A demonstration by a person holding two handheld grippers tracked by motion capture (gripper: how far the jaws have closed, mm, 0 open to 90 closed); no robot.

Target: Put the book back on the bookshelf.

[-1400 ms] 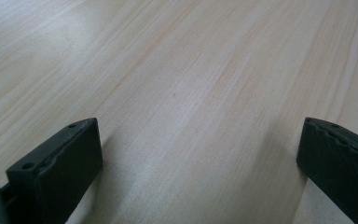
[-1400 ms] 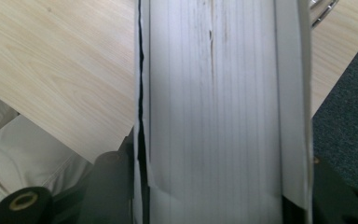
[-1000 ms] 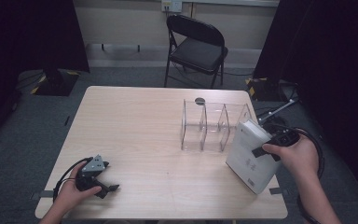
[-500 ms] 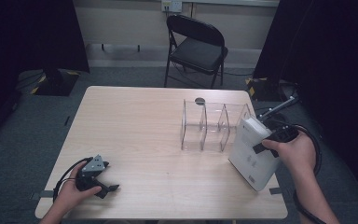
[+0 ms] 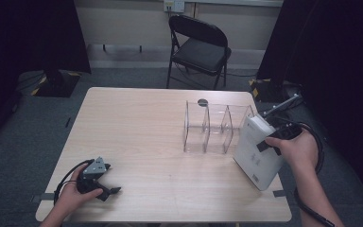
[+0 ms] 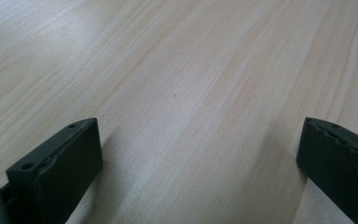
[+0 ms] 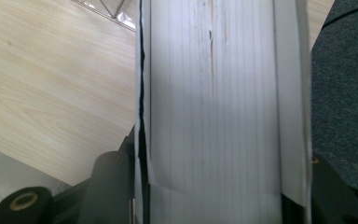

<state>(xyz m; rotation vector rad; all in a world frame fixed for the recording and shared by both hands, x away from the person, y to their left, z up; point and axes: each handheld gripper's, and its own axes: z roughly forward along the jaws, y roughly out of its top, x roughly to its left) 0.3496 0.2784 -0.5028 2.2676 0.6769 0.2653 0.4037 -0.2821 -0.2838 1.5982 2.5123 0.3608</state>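
Observation:
My right gripper (image 5: 270,142) is shut on a thick white book (image 5: 256,153), which it holds tilted over the table's right edge, just right of a clear divided organizer (image 5: 215,127). In the right gripper view the book's page edge (image 7: 219,93) runs up between the two black jaws, which press on both covers. My left gripper (image 5: 111,179) rests on the table near the front left corner, held by a hand. Its jaws stand wide apart over bare wood, so the left gripper (image 6: 198,158) is open with nothing between them.
The light wooden table (image 5: 142,123) has a small dark round hole (image 5: 203,101) behind the organizer. A black folding chair (image 5: 198,47) stands beyond the far edge. Grey carpet and dark curtains surround the table. A cable loops around the right hand.
The right hand has shifted the white book slightly to the right. The left hand and its gripper have stayed put.

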